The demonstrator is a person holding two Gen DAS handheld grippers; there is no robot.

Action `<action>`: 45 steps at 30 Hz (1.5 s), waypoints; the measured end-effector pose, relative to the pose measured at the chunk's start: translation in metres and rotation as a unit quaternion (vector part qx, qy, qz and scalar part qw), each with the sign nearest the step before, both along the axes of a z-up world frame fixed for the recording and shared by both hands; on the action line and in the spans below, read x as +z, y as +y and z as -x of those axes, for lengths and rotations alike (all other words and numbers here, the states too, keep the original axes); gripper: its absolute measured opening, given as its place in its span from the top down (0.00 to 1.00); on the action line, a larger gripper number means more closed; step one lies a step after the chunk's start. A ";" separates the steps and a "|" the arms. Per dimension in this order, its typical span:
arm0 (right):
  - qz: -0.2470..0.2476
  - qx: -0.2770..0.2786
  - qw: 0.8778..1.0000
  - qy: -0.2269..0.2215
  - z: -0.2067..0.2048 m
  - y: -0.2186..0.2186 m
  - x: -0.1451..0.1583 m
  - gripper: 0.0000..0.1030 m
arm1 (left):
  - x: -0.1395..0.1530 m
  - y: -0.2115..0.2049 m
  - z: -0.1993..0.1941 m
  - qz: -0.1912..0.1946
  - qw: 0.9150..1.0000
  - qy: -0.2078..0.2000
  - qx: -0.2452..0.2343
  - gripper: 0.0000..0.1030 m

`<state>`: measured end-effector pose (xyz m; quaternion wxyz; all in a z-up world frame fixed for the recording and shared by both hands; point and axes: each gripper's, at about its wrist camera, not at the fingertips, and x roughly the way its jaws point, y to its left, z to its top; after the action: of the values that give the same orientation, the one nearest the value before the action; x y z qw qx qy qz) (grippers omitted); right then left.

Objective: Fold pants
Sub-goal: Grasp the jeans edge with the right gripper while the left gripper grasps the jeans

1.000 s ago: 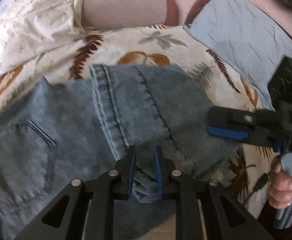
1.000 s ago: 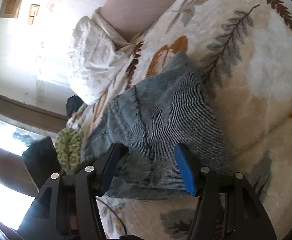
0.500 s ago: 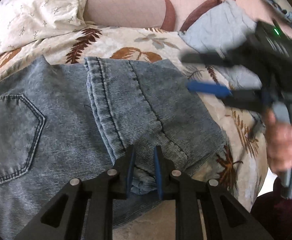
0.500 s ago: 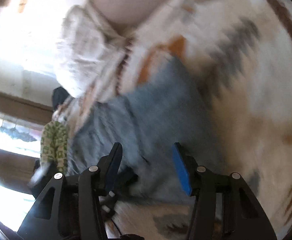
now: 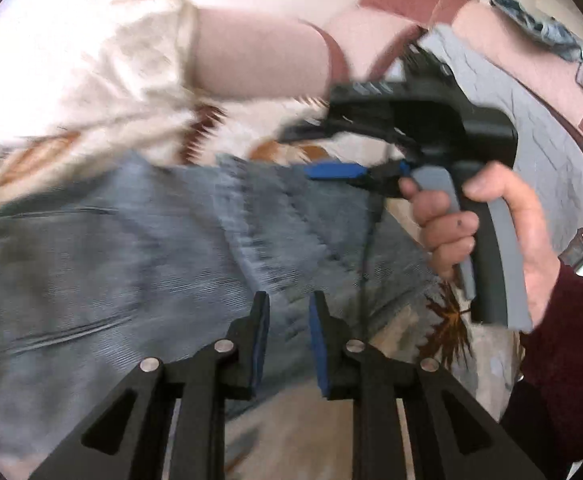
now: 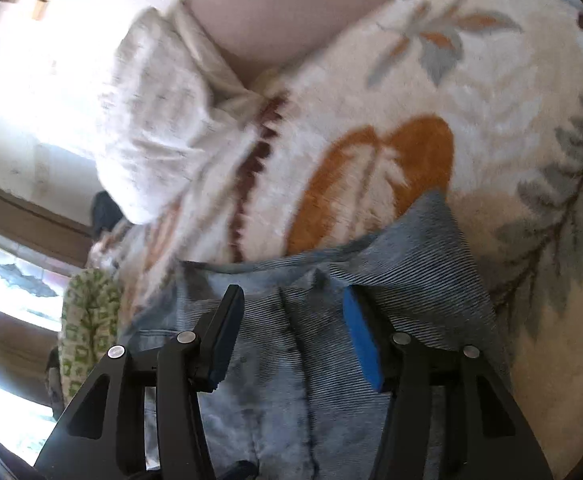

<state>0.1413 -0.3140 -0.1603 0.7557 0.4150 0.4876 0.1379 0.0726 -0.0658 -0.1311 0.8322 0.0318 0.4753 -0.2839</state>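
Two black grippers with blue pads hover over faded blue denim pants (image 5: pixel 139 248) spread on a leaf-patterned cream blanket (image 6: pixel 471 92). Left gripper (image 5: pixel 289 312) is opening, denim beneath its parted jaws; right gripper (image 6: pixel 291 320) stands released above the folded leg.

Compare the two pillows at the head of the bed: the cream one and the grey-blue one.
The cream pillow carries a faint small print and looks rumpled; the grey-blue pillow is plain with fine creases. In the left wrist view, the cream pillow sits upper left, beyond the jeans, while the grey-blue pillow sits upper right, behind the right gripper. Both lie on the leaf-print blanket near the pink headboard.
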 end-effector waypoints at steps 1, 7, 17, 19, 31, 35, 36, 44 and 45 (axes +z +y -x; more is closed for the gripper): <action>-0.005 0.000 1.000 -0.007 0.004 0.001 0.007 0.50 | 0.010 0.020 0.007 -0.017 1.000 -0.004 0.024 0.70; 0.019 0.053 0.996 -0.065 0.032 0.047 0.057 0.49 | 0.038 0.159 0.040 -0.098 0.945 -0.034 0.310 0.53; 0.105 0.219 0.962 -0.128 0.038 0.224 0.124 0.48 | 0.019 0.241 0.029 -0.029 0.880 -0.027 0.473 0.31; 0.123 0.247 0.952 -0.132 0.026 0.256 0.135 0.46 | 0.008 0.236 0.023 -0.024 0.879 -0.011 0.476 0.31; 0.228 0.400 0.884 -0.076 -0.042 0.421 0.108 0.37 | -0.016 0.249 0.007 0.091 0.893 0.043 0.438 0.32; 0.267 0.414 0.867 -0.068 -0.048 0.445 0.095 0.37 | -0.018 0.259 0.007 0.161 0.886 0.061 0.429 0.32; 0.285 0.416 0.861 -0.066 -0.049 0.449 0.091 0.37 | -0.019 0.260 0.007 0.171 0.885 0.064 0.429 0.31; 0.316 0.421 0.849 -0.041 -0.056 0.450 0.075 0.37 | -0.021 0.242 0.000 0.122 0.899 0.052 0.417 0.32; 0.319 0.423 0.847 -0.040 -0.056 0.450 0.073 0.39 | -0.021 0.241 -0.001 0.116 0.901 0.050 0.414 0.37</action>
<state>0.1968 0.1360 -0.0871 0.7339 -0.1011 0.6023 0.2973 0.0735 0.1756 -0.1524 0.8478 -0.2786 0.4501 0.0324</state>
